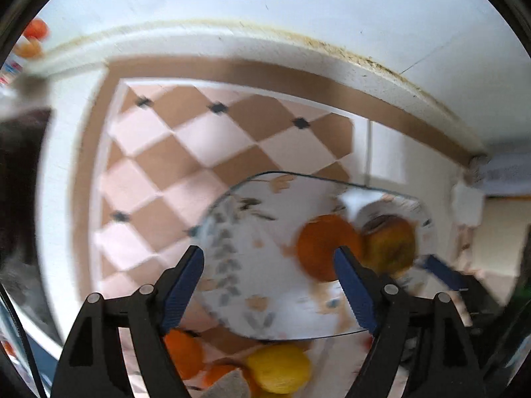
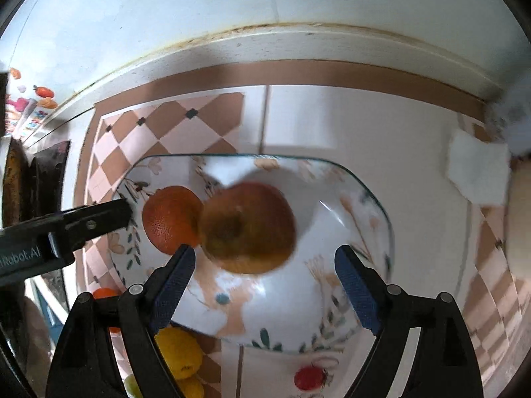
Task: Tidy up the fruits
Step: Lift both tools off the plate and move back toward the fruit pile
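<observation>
Pointing almost straight down, both claws hang over a flower-patterned glass bowl [image 2: 371,219] on the tiled counter [image 2: 332,122]; frames are motion-blurred.

Right wrist view: right claw [image 2: 265,265] open, blue pads [image 2: 356,285] spread wide with nothing between them; inside the bowl, an orange [image 2: 167,219] at 9 o'clock of the bowl's centre, touching a larger reddish-yellow fruit [image 2: 247,227] just beside it toward the middle; the fruit's kind I cannot tell, its outline is smeared; neither pad touches either fruit. Left claw enters this view from 9 o'clock, its dark tip at the bowl's rim, close to the orange.

Left wrist view: left claw [image 1: 268,265] open, pads apart, empty; the bowl [image 1: 232,232] lies under it; the orange [image 1: 323,245] sits at 3 o'clock inside the bowl, partly behind the right-hand pad [image 1: 353,288]; contact cannot be judged through the blur; the reddish-yellow fruit [image 1: 390,243] touches the orange on its 3 o'clock side.

Outside the bowl, at 6 to 7 o'clock of it: a yellow lemon [image 1: 280,368] on the counter; a second orange [image 1: 184,351] just beside it at its 9 o'clock, partly hidden by the left claw's frame. Right wrist view shows the same lemon [image 2: 181,351] at the bowl's 7 o'clock; a small red tomato motif [image 2: 308,378] at 6 o'clock, whether printed or real I cannot tell.

White folded cloth [image 2: 478,175] lies at 3 o'clock of the bowl, well apart.
</observation>
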The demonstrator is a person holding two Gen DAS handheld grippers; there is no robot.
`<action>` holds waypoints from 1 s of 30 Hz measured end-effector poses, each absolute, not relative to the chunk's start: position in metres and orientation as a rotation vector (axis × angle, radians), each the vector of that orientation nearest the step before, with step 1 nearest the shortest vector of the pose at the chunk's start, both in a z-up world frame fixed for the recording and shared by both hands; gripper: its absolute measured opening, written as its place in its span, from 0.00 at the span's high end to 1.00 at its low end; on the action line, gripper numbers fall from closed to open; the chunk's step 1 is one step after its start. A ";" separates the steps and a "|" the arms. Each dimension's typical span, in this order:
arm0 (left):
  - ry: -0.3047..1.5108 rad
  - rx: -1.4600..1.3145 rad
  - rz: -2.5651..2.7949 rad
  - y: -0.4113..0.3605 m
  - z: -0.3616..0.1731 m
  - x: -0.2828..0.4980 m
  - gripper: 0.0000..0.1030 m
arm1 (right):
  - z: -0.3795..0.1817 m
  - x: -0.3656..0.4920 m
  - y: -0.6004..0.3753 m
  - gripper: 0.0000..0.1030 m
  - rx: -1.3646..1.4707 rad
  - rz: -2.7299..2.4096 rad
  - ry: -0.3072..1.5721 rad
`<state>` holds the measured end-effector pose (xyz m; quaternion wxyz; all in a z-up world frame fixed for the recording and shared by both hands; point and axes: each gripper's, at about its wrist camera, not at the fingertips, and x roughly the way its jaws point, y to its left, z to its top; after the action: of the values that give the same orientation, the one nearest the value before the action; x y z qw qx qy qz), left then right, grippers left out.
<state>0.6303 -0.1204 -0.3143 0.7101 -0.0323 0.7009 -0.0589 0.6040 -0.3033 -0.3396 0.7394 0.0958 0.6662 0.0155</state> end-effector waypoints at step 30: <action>1.177 0.071 -0.163 -0.072 -0.174 0.437 0.23 | -0.180 0.399 -0.268 0.14 0.240 -0.131 1.175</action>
<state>0.4369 -0.0721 -0.1739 0.8282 0.0332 0.5542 -0.0768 0.3989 -0.2684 -0.1798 0.8235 0.1130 0.5526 -0.0617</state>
